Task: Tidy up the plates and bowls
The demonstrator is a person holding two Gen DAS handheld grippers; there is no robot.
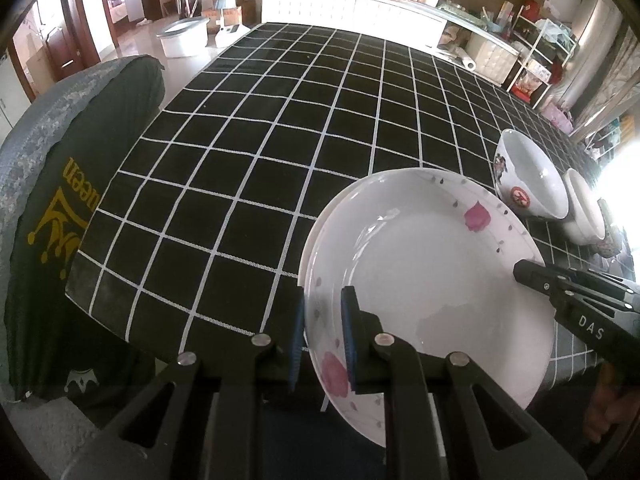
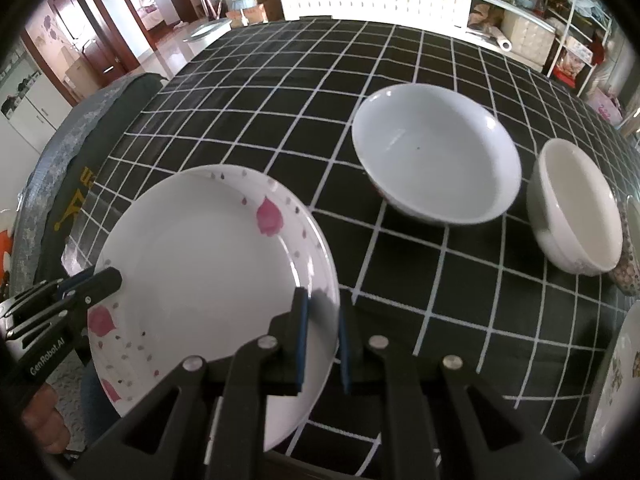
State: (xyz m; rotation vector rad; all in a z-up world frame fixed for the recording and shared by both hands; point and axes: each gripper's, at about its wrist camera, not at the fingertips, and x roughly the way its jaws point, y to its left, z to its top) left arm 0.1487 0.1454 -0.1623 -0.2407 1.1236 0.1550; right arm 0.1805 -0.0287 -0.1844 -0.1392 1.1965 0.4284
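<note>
Flowered plate (image 1: 432, 280) clamped at opposite rims, left gripper (image 1: 324, 334) pinching the near-left edge and right gripper (image 2: 322, 340) pinching the near-right edge, each pair of jaws clenched on china. Held low over the checked tablecloth (image 1: 248, 128), just ahead of both sets of jaws; in the left view, a second rim showing under the plate's left edge, perhaps another plate beneath, hard to confirm through the fisheye.

Judged as mid-carry: plate gripped two-handed and headed for a resting spot or a stack. Next move likely calling for a level descent, both rims lowered together, then both jaws let go at once to avoid a tip.

Beyond the right jaws, a wide white bowl (image 2: 436, 156) tilted on the cloth, and to its right a smaller cream bowl (image 2: 576, 208), the two near each other but apart. At the far right of those jaws, the edge of a patterned dish (image 2: 614, 384), partly cut off. Left of the left jaws, a chair back draped in dark cloth (image 1: 60, 208). Cloth ahead of the left jaws open; bowls the only obstacles, should the plate swing right.
</note>
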